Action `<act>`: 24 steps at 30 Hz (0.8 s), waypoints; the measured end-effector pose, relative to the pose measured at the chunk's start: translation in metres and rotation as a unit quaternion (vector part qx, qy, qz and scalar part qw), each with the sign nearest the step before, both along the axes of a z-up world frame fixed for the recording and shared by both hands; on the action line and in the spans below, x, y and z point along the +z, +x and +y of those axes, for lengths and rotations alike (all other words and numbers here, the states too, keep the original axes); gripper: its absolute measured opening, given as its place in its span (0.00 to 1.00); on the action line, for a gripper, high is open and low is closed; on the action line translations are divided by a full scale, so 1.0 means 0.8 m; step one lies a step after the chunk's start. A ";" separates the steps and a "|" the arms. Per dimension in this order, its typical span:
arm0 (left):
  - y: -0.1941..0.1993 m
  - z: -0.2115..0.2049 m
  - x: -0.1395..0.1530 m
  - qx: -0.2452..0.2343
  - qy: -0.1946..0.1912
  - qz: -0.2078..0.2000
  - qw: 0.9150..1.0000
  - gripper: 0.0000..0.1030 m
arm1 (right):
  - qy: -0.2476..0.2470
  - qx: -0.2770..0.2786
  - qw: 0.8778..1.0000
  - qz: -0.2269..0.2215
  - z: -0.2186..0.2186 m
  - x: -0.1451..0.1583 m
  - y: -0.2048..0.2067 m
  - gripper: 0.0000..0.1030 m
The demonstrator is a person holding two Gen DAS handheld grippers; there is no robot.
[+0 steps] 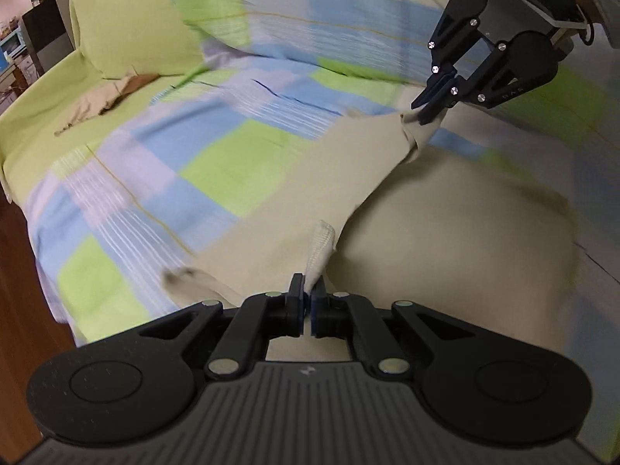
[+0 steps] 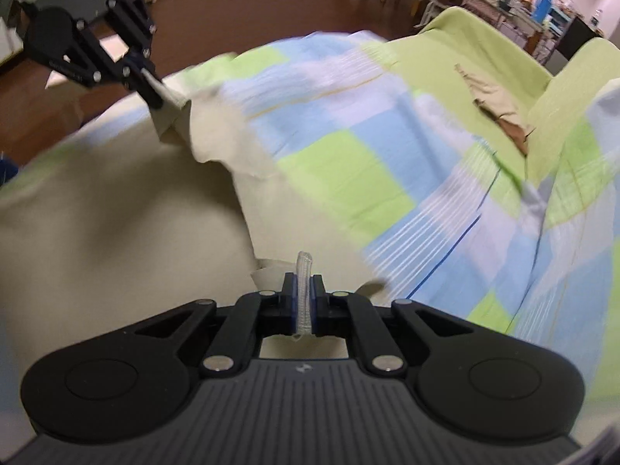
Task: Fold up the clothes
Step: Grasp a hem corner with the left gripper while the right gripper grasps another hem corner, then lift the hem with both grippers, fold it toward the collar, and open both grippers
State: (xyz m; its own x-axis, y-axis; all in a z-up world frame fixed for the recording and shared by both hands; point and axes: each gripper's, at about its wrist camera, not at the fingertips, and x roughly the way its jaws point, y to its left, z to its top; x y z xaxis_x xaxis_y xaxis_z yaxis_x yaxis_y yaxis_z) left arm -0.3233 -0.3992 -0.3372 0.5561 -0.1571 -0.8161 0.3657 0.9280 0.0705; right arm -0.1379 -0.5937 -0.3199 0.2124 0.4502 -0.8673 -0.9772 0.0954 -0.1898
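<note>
Left claw: the left claw (image 1: 307, 302) is pressed together on a ribbed hem strip of the beige garment (image 1: 445, 224), the cloth rising out from between its pads.
Right claw: the right claw (image 2: 305, 302) is likewise pinching a ribbed edge of the same garment, which stands up between its two pads; from the left wrist view it (image 1: 430, 110) grips a bunched corner at the far right.
Garment position: the beige garment (image 2: 97, 201) hangs and drapes between the two claws, partly lifted, its lower part lying on the checked bedcover (image 1: 162, 178) of the bed.
Key relation: the held edge runs as a taut line from one claw to the other, so the garment's long axis lies along that line and the loose body falls away beneath it. Each claw sits at one end; neither is nearer the middle.
Next move, as a judgement: the fold likely calls for both claws to carry this edge together across the body, keeping the span even so the cloth does not twist.
Risk: the blur suggests quick motion; a thin hem could slip from the pads.
Further off: a second tan garment (image 1: 104, 102) lies crumpled on the green sheet (image 1: 116, 27), well apart.
Background: wooden floor (image 2: 252, 11) and cluttered shelving (image 2: 503, 0) beyond the bed.
</note>
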 end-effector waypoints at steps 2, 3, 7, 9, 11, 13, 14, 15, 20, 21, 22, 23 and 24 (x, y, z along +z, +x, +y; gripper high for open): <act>-0.028 -0.022 -0.014 -0.005 0.004 -0.005 1.000 0.00 | -0.006 0.008 1.000 -0.005 -0.020 -0.010 -0.035 0.05; -0.038 -0.031 -0.019 -0.008 0.008 -0.005 1.000 0.00 | -0.009 0.011 1.000 -0.007 -0.028 -0.015 -0.050 0.05; -0.079 -0.067 -0.043 -0.044 0.034 -0.016 0.998 0.00 | -0.010 0.014 1.000 -0.012 -0.057 -0.036 -0.093 0.05; -0.091 -0.074 -0.046 -0.051 0.041 -0.026 0.998 0.00 | -0.010 0.010 1.000 -0.012 -0.073 -0.047 -0.113 0.05; -0.103 -0.079 -0.046 -0.055 0.048 -0.036 0.997 0.00 | -0.007 0.003 1.000 -0.014 -0.085 -0.054 -0.129 0.05; -0.118 -0.087 -0.049 -0.070 0.064 -0.046 0.994 0.00 | -0.006 -0.003 1.000 -0.012 -0.094 -0.058 -0.141 0.05; -0.123 -0.090 -0.050 -0.075 0.067 -0.047 0.994 0.00 | -0.005 -0.005 1.000 -0.011 -0.098 -0.060 -0.147 0.05; -0.131 -0.095 -0.052 -0.083 0.069 -0.045 0.993 0.00 | -0.007 -0.005 1.000 -0.009 -0.102 -0.063 -0.155 0.05; -0.160 -0.113 -0.060 -0.117 0.084 -0.047 0.988 0.00 | -0.006 -0.006 1.000 0.000 -0.121 -0.066 -0.183 0.05; -0.161 -0.115 -0.063 -0.117 0.085 -0.045 0.988 0.00 | -0.006 -0.007 1.000 0.000 -0.124 -0.066 -0.188 0.05; -0.162 -0.115 -0.065 -0.116 0.084 -0.043 0.989 0.00 | -0.005 -0.009 1.000 0.000 -0.127 -0.066 -0.191 0.05; -0.162 -0.115 -0.067 -0.114 0.082 -0.041 0.989 0.00 | -0.004 -0.011 1.000 0.001 -0.129 -0.066 -0.193 0.05; -0.163 -0.115 -0.069 -0.113 0.083 -0.042 0.989 0.00 | -0.003 -0.013 1.000 0.001 -0.130 -0.066 -0.194 0.05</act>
State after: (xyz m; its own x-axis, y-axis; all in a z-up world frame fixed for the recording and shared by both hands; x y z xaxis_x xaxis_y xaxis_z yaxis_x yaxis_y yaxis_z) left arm -0.4535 -0.4914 -0.3921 0.5897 -0.1529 -0.7930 0.5480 0.7970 0.2539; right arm -0.2932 -0.6975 -0.3729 0.2222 0.4399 -0.8701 -0.9748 0.1197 -0.1884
